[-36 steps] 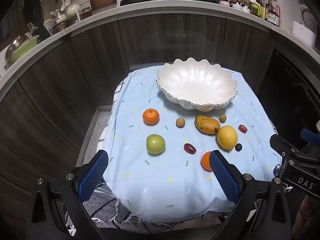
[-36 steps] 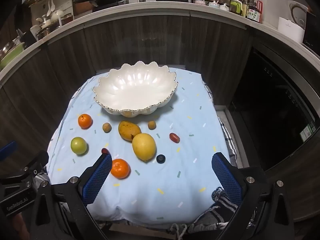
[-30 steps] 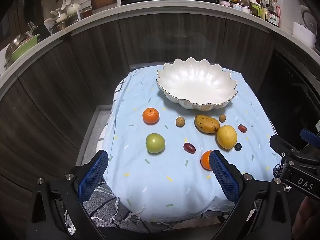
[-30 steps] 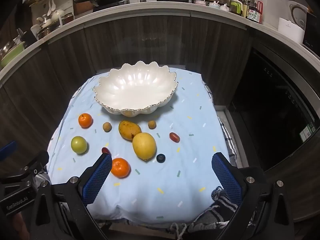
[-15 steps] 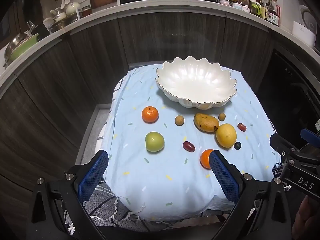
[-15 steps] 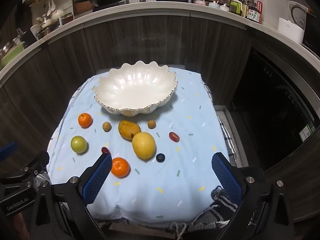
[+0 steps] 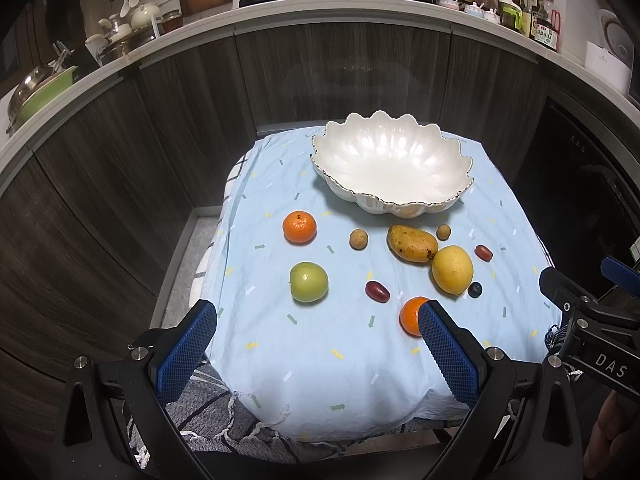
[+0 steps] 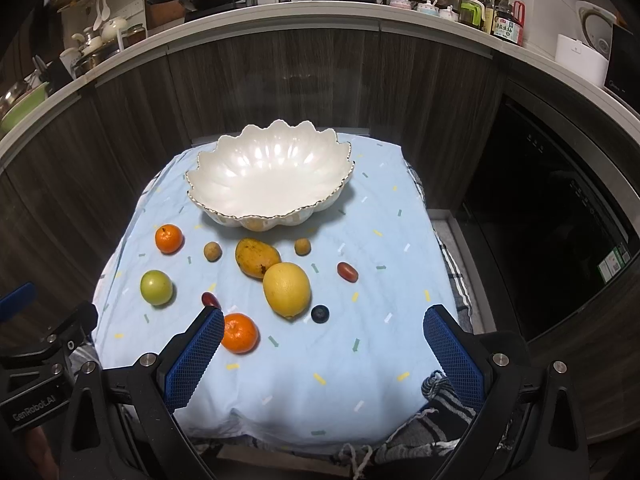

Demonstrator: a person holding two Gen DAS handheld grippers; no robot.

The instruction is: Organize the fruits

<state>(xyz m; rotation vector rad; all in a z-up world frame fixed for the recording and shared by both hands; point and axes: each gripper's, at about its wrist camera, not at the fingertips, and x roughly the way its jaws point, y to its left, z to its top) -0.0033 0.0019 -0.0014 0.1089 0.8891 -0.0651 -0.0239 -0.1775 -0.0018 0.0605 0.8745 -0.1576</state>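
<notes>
Both tools hang above the near edge of the pale blue patterned cloth [image 7: 320, 360], and nothing has been lifted yet; the scalloped white bowl with a gold rim [image 7: 390, 168], far ahead of both, is empty.

The left gripper [image 7: 316, 344] has its blue-padded jaws spread wide and holds nothing. Ahead and slightly left of its centre sits the round green apple [image 7: 309, 282], with a round orange tangerine [image 7: 299, 227] beyond it. A smooth ball like that apple could squirt out of the pads if they close off its middle, and from there it could roll leftward off the cloth.

Ahead, near its right finger, a small dark red oval fruit [image 7: 377, 291] lies apart from a second orange tangerine [image 7: 412, 315], which that finger partly hides. Coming down blind could knock it.

The right gripper [image 8: 322, 350] is likewise wide and empty. This nearer tangerine sits just beside its left finger. Straight ahead, the large yellow lemon [image 8: 287, 289] touches the speckled yellow-brown mango [image 8: 257, 257], and a small dark blueberry [image 8: 320, 314] lies just beside the lemon. Grasping the lemon risks nudging both neighbours; the blueberry, being tiny, may slip or be crushed between the pads.
</notes>
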